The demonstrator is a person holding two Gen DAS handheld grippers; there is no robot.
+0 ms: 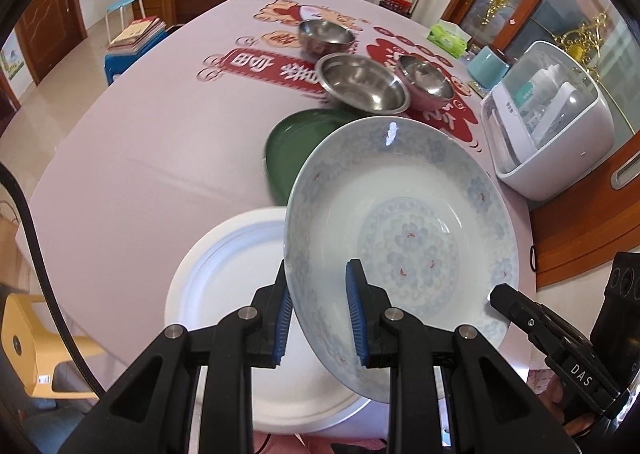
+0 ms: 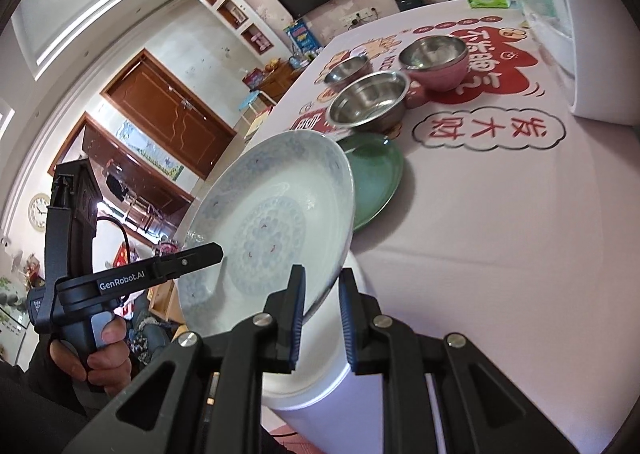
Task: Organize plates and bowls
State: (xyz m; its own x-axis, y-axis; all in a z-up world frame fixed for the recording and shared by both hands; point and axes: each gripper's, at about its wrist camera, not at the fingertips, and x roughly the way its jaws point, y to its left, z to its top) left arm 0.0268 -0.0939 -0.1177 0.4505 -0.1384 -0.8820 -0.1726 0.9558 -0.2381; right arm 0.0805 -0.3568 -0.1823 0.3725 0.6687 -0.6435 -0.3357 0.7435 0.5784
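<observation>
A blue-patterned white plate [image 1: 404,230] is tilted above a plain white plate [image 1: 224,274] at the table's near edge. My left gripper [image 1: 318,318] is shut on the patterned plate's rim. My right gripper [image 2: 322,314] straddles the opposite rim of the same plate [image 2: 272,222]; its pads look closed on the rim. A green plate [image 1: 292,150] lies just beyond. Three steel bowls stand farther back: a wide one [image 1: 362,82], a pink-sided one [image 1: 424,82] and a far one [image 1: 326,36]. The green plate [image 2: 376,178] and the bowls also show in the right wrist view.
A white appliance with a clear lid [image 1: 548,122] stands at the table's right side. A green tissue pack [image 1: 448,39] and a teal container [image 1: 488,68] sit behind it. A yellow chair [image 1: 36,346] stands left of the table.
</observation>
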